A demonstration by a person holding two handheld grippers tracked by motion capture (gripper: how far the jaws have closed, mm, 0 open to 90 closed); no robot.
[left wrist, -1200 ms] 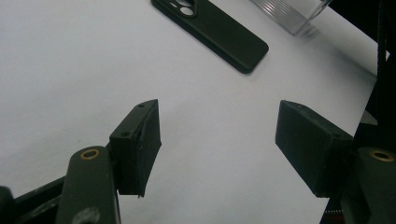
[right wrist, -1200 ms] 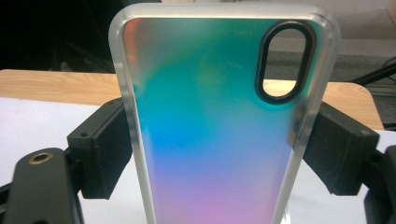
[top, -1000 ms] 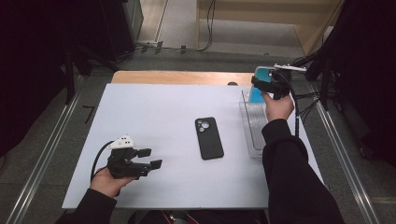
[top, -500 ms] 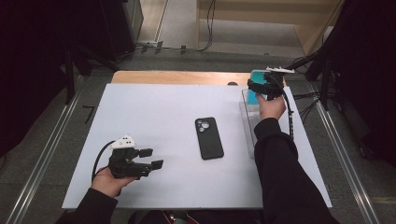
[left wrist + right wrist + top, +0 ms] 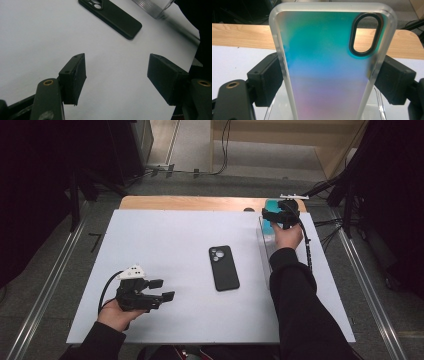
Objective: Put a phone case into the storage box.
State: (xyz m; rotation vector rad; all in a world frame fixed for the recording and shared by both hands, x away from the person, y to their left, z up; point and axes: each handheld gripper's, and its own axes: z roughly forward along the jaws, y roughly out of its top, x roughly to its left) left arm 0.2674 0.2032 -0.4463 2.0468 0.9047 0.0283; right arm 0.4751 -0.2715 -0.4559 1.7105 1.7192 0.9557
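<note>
High view: right gripper (image 5: 270, 215) at the table's (image 5: 165, 245) far right corner, over a clear tray (image 5: 265, 242), pinching an iridescent phone case (image 5: 271, 209). Left gripper (image 5: 161, 290) near the front left, jaws spread. Black phone (image 5: 223, 268) face-down mid-table.

Left gripper view: left gripper (image 5: 117, 72) spread, nothing between; black phone (image 5: 110, 16) beyond.

Right gripper view: right gripper (image 5: 329, 78) clamps the phone case (image 5: 324, 65) by its side edges, upright above the tray (image 5: 378, 105).
</note>
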